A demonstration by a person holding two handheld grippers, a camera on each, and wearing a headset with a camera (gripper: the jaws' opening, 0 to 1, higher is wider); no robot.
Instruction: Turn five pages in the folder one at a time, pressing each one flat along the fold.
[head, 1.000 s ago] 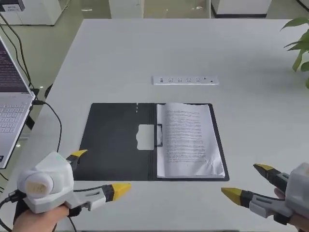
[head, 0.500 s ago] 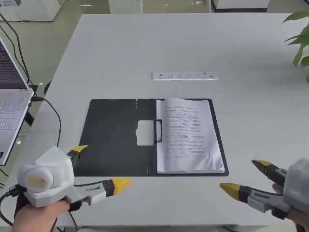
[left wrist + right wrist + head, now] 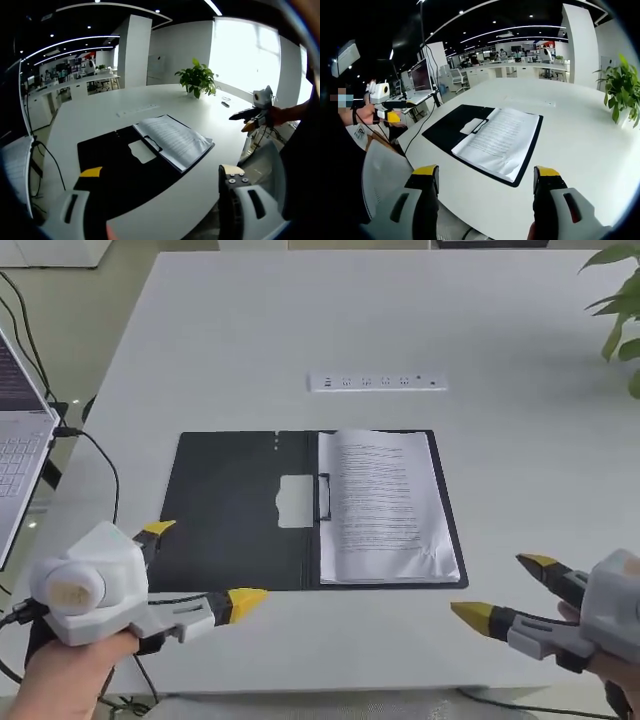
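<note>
Claws [image 3: 205,562] [image 3: 500,585] agape; folder [image 3: 230,510] print [image 3: 380,505] unreadable.

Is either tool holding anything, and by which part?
Nothing is held. The left tool and right tool are both open and empty; the folder lies open on the table.

Place: we see an open-plan office | desk rows [image 3: 520,64] at 12 o'clock | monitors [image 3: 421,75] at 10 | potted plant [image 3: 620,92] at 3 | laptop [image 3: 15,455] on worktop [image 3: 400,300]

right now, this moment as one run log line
left gripper: open, by folder front-left corner | right gripper: open, front-right of folder | folder: open flat | paper stack: right half, unturned
</note>
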